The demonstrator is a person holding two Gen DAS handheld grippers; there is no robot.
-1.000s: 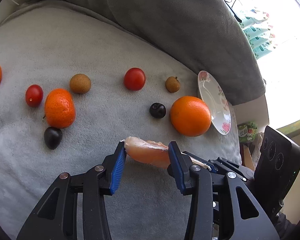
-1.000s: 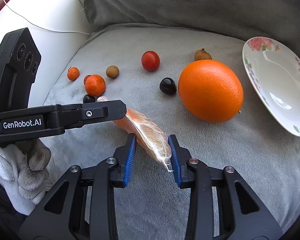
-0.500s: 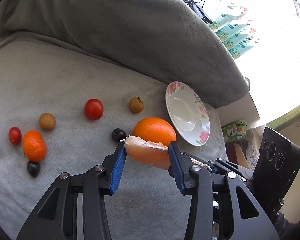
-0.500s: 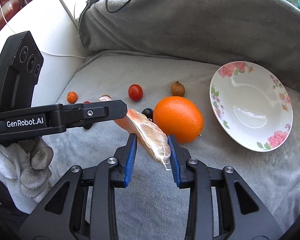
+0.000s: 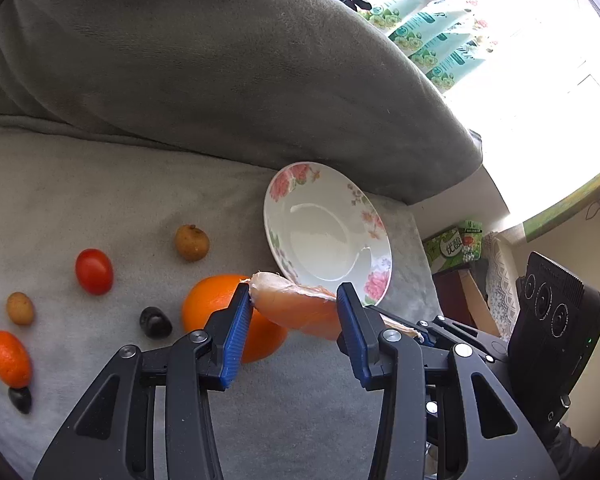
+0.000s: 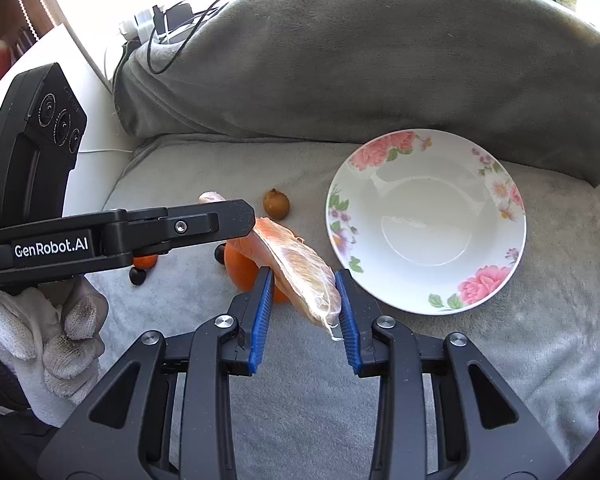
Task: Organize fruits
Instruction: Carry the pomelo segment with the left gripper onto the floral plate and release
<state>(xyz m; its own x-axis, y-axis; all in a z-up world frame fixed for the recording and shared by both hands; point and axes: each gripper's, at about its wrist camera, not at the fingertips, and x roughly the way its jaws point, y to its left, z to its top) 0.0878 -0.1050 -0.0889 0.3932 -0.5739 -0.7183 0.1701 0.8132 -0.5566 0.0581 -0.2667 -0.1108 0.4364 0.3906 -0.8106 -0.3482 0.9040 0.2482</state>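
Above the grey cushion, left hand-held gripper (image 5: 292, 312) and right hand-held gripper (image 6: 302, 304) each clamp one end of the peeled segment (image 6: 300, 276); carry level over the floral plate (image 6: 496, 280), then release both ends together.

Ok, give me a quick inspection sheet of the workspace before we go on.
Surface: grey blanket over a cushion.
Job's things: peeled segment held over large orange; floral plate holds nothing; tomato, brown fruits, dark fruits and small orange lie loose.
Clutter: nothing seen.
Grippers: left gripper and right gripper each clamp one end of the segment.
Cables: black cable on backrest.
Surroundings: bright window, tissue packs, gloved hand.
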